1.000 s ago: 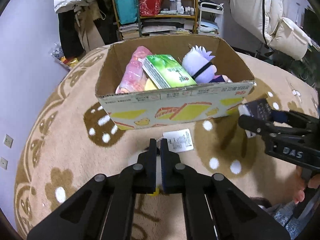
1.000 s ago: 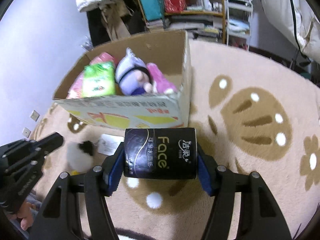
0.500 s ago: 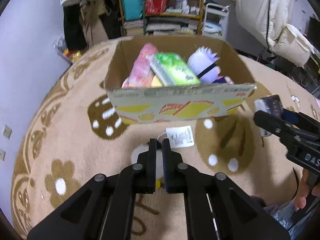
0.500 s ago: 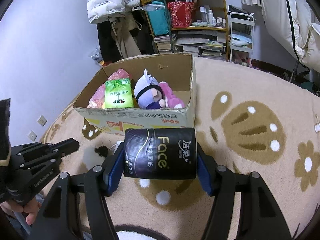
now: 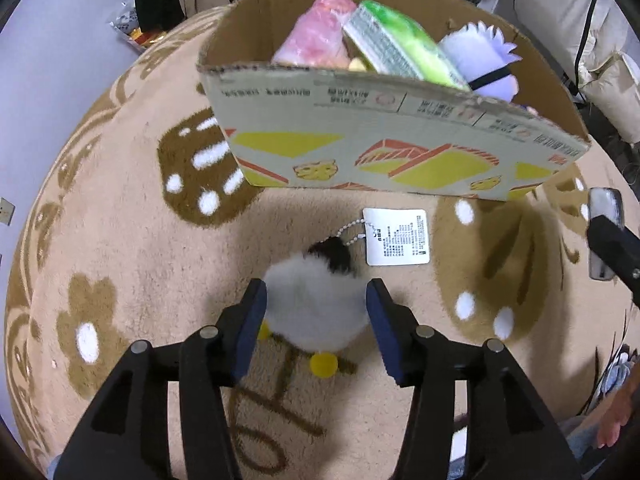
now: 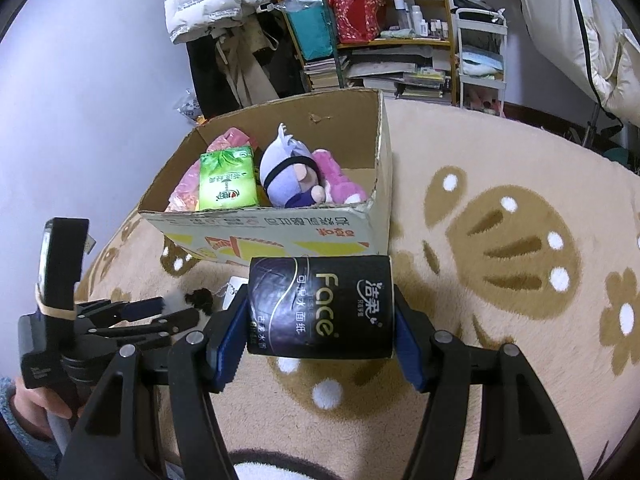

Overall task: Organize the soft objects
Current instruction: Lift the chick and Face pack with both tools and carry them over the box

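1. A cardboard box (image 6: 276, 232) is sitting on the beige rug (image 6: 500, 312), its near wall printed with yellow and red shapes and a line of Chinese characters.
2. Inside the box, a green tissue pack (image 6: 227, 180) is leaning against a pink wrapped bundle (image 5: 314, 36) at the box's left side, with a lilac plush doll (image 6: 290, 178) wearing a black band lying to its right and a pink plush (image 6: 340, 188) pressing against the near right corner.
3. The right gripper (image 6: 320, 316) is clamping a black tissue pack (image 6: 318, 306) between its blue pads; the pack is reading "Face" in gold with Chinese characters beside it, and it is hovering just in front of the box's near wall.
4. The left gripper (image 5: 316, 312) is standing wide open, its two blue-padded fingers (image 5: 250, 320) flanking a white fluffy plush (image 5: 316, 308) that is lying on the rug near the box's front wall; whether the pads are touching the fur cannot be told.
5. The plush is showing a black tuft (image 5: 334, 254) at its far end and yellow feet (image 5: 324, 364) at its near end.
6. A white paper tag (image 5: 397, 237) with small print too fine to read is lying on the rug, hanging from the tuft by a bead chain (image 5: 352, 230).
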`<state>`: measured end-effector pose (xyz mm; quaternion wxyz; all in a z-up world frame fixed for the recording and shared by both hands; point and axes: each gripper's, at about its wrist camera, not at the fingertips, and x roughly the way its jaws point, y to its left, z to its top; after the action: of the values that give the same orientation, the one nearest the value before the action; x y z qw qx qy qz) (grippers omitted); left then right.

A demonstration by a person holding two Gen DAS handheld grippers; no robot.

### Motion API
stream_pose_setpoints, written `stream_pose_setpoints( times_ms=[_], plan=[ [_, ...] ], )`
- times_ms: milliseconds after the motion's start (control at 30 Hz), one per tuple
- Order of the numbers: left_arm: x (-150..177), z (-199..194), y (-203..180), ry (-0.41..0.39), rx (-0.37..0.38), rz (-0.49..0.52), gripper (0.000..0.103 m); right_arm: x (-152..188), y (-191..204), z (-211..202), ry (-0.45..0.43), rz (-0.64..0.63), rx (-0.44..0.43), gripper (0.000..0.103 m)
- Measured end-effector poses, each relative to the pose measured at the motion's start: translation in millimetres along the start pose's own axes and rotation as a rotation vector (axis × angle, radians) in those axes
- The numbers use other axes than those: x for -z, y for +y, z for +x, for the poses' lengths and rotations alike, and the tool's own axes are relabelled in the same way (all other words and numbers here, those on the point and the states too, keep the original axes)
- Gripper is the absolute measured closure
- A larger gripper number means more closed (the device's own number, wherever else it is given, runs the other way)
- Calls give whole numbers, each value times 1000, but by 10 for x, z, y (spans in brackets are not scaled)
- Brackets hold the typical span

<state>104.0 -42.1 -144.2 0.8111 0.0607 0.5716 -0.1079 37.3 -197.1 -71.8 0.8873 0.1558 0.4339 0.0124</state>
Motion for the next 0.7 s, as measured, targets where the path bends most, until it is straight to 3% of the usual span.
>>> stream_pose_setpoints(
  times_ms=[167, 400, 467, 700],
  plan=[
    [15, 205, -4, 59, 5, -11, 53, -1, -7, 36, 10, 4, -5, 35],
    [60, 228, -69, 47, 22, 25, 74, -14, -9, 68, 17, 3, -6, 35],
    [82, 170, -93, 21, 3, 42, 79, -16, -10, 58, 8, -1, -2, 35],
    [99, -188, -146, -96, -21, 34, 80, -57, -15, -62, -50, -5, -9, 35]
  ],
)
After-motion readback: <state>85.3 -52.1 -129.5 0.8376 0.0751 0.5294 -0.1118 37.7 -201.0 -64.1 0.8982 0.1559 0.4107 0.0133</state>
